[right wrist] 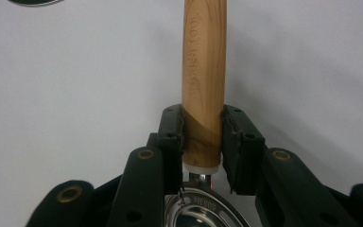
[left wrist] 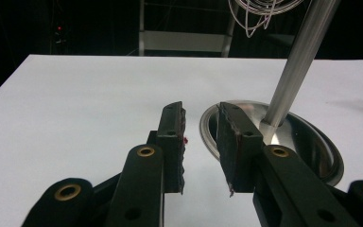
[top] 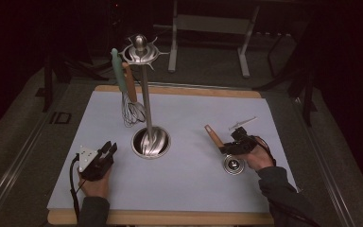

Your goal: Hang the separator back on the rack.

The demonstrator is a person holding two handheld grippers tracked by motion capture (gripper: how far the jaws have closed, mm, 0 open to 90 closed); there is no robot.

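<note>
1. Right gripper [top: 228,147], held in the person's right hand [top: 257,158] at the near right of the table, has its two black jaws pinched on the lower end of a wooden handle [right wrist: 203,80]; in the right gripper view both pads press on the wood just above its white collar.
2. Wooden handle, seen from the high view [top: 213,135], slants up and to the far left from the jaws, clear of the table surface.
3. Metal head of the utensil [top: 234,164] lies below the gripper, near the hand; it looks like a small round strainer or scoop, though the dim high view leaves its exact form uncertain. The right gripper view shows its shiny rim [right wrist: 203,213] between the jaw arms.
4. Left gripper [top: 108,150] rests at the near left in the left hand [top: 94,182], jaws spread with nothing between them; the left gripper view [left wrist: 201,142] shows bare white table in the gap.
5. Utensil stand [top: 145,94] rises at the table's centre: round steel base [top: 151,142], upright pole, crown of hooks at the top.
6. Wire whisk [top: 131,111] and a green-handled tool [top: 118,71] hang from the hooks on the far-left side of the pole.
7. White table mat [top: 184,189] covers the wooden board.
</note>
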